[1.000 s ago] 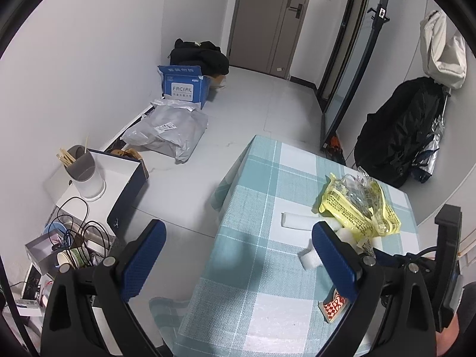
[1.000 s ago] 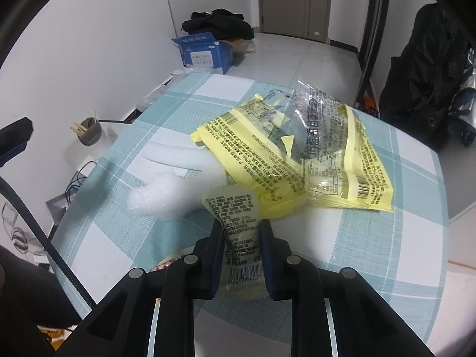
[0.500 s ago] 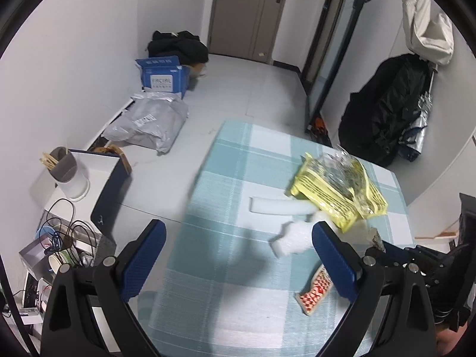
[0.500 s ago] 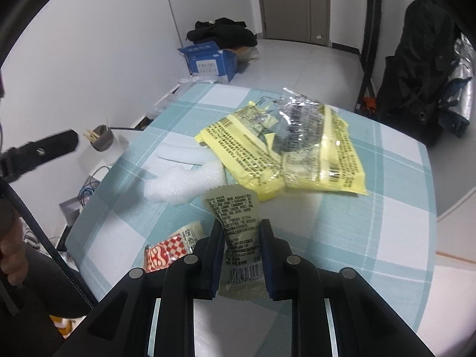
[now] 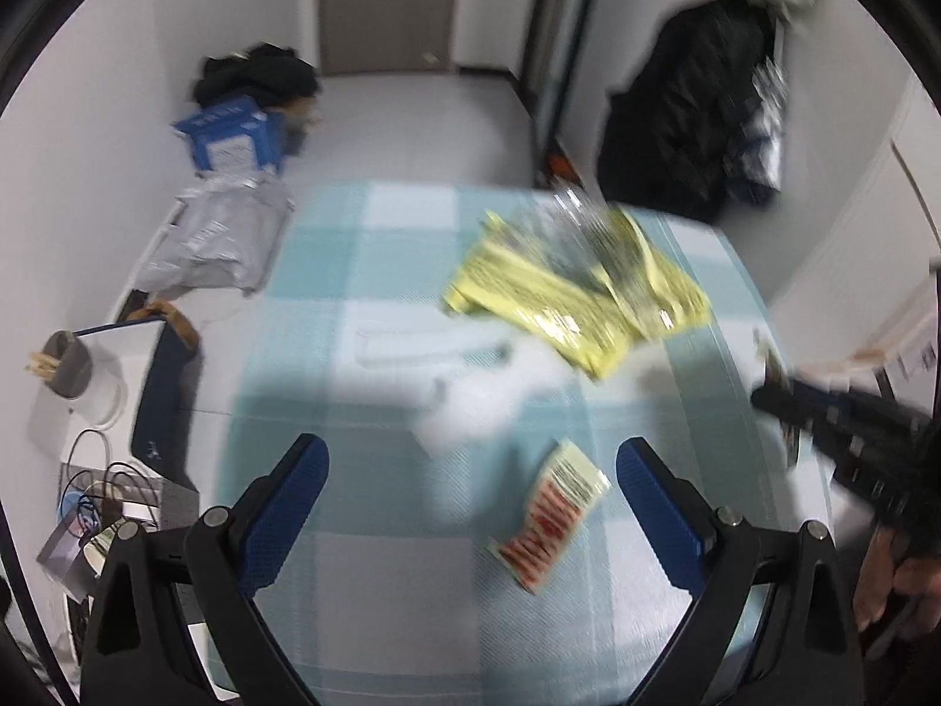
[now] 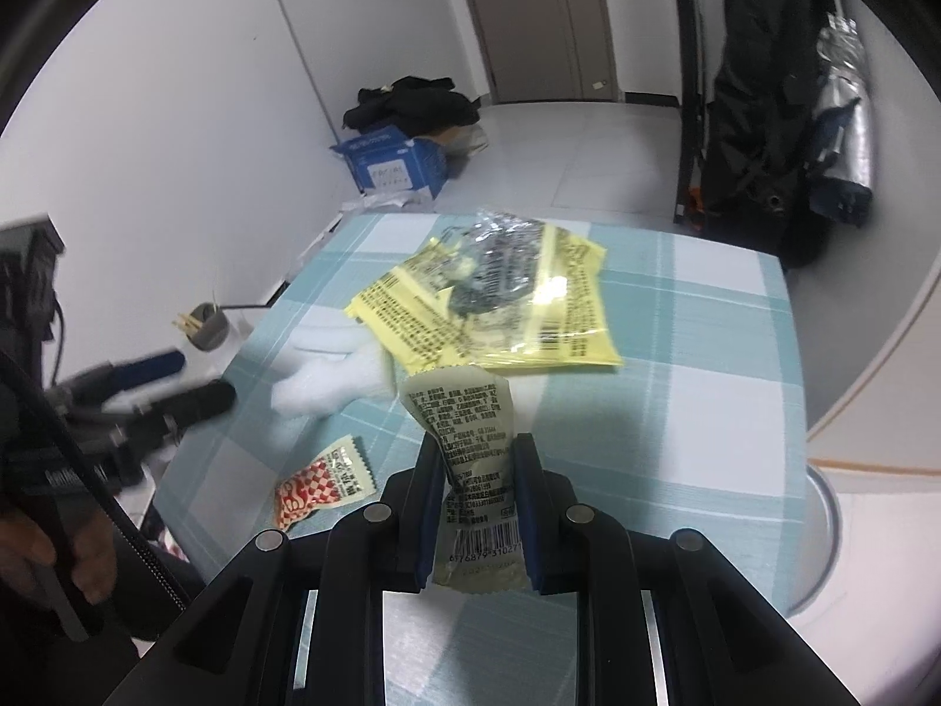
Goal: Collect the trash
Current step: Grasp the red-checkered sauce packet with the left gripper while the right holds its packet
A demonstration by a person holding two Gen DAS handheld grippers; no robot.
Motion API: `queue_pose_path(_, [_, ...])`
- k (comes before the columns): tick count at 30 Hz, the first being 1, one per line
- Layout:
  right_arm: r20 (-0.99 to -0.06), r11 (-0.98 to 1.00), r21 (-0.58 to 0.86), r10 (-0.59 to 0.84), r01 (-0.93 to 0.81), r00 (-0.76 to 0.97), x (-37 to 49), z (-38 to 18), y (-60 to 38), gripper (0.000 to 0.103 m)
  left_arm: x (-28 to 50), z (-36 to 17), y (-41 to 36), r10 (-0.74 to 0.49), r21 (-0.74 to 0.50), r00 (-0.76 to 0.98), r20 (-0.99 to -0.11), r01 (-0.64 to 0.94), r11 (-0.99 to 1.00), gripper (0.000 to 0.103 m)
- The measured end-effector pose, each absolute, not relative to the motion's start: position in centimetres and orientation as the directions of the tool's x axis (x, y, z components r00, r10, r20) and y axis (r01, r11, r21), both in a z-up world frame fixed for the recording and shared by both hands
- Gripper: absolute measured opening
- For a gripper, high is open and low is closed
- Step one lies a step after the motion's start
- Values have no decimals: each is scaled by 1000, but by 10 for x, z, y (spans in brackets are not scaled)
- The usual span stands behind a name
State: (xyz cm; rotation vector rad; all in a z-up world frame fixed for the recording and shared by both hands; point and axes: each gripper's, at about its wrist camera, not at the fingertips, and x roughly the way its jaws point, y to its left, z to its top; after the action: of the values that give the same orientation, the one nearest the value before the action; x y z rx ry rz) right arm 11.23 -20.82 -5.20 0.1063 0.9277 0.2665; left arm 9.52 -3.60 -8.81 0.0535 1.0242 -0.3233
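My right gripper (image 6: 476, 456) is shut on a pale green snack wrapper (image 6: 470, 441) and holds it above the checked tablecloth (image 6: 676, 353). It shows at the right edge of the left wrist view (image 5: 782, 394). My left gripper (image 5: 470, 465) is open and empty above the table's near side, seen at the left of the right wrist view (image 6: 170, 382). A red-and-white packet (image 5: 550, 515) (image 6: 323, 488) lies between the left fingers' line. Yellow wrappers with clear film (image 5: 576, 294) (image 6: 494, 306) and white foam pieces (image 5: 470, 400) (image 6: 329, 382) lie further on.
On the floor left of the table are a blue box (image 5: 229, 135), a grey mailer bag (image 5: 217, 241), a white cup with chopsticks (image 5: 70, 365) and cables. A black bag (image 6: 758, 117) stands by the far wall. A metal bin rim (image 6: 823, 529) shows at the table's right.
My left gripper has swung right over the table and the view is blurred by motion. My right gripper has lifted and drawn back with the wrapper, showing the red-and-white packet.
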Motion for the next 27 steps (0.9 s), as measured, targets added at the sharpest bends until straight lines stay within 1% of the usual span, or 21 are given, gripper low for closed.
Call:
queue_pose_path(3, [-766,959,223,284,-176,576,108,-50,-218,22,91,-98,-50,-241,-89,425,-872,346,934,97])
queue_pose_path(7, [-759,958,228,286,-173,585,101,-47,-230,22,88,-103,-57,-238,-88,392,-889,364,927,96])
queue_pose_path(12, [-757,957,249,289,-150,586,98,-50,-244,22,89,-109,-59,-246,-109,344,-906,373,921,87])
queue_pose_path(15, [-753,956,256,291,-144,591,96,-49,-249,22,87,-115,-64,-233,-99,324,-917,381,919,77])
queue_pose_path(17, [-749,956,257,291,-143,595,95,-48,-251,22,87,-119,-66,-203,-69,317,-926,388,919,72])
queue_pose_path(19, [-747,956,258,291,-144,597,95,-47,-252,22,86,-124,-67,-192,-62,298,-935,394,917,63])
queue_pose_path(20, [-747,955,259,292,-144,597,95,-47,-252,22,86,-125,-67,-189,-62,292,-938,395,917,61])
queue_pose_path(22, [-746,954,261,295,-145,597,94,-47,-251,22,84,-127,-67,-172,-46,287,-942,397,917,53])
queue_pose_path(23, [-745,954,261,296,-147,597,94,-47,-250,22,84,-126,-67,-166,-37,293,-942,401,915,50])
queue_pose_path(25, [-744,954,258,296,-152,599,93,-46,-250,22,82,-125,-68,-158,-26,290,-944,410,912,37])
queue_pose_path(26, [-744,954,257,296,-152,599,93,-46,-250,22,81,-125,-68,-160,-28,288,-944,413,910,36])
queue_pose_path(27, [-746,954,257,296,-152,597,93,-47,-249,22,81,-124,-68,-165,-34,283,-945,415,909,27])
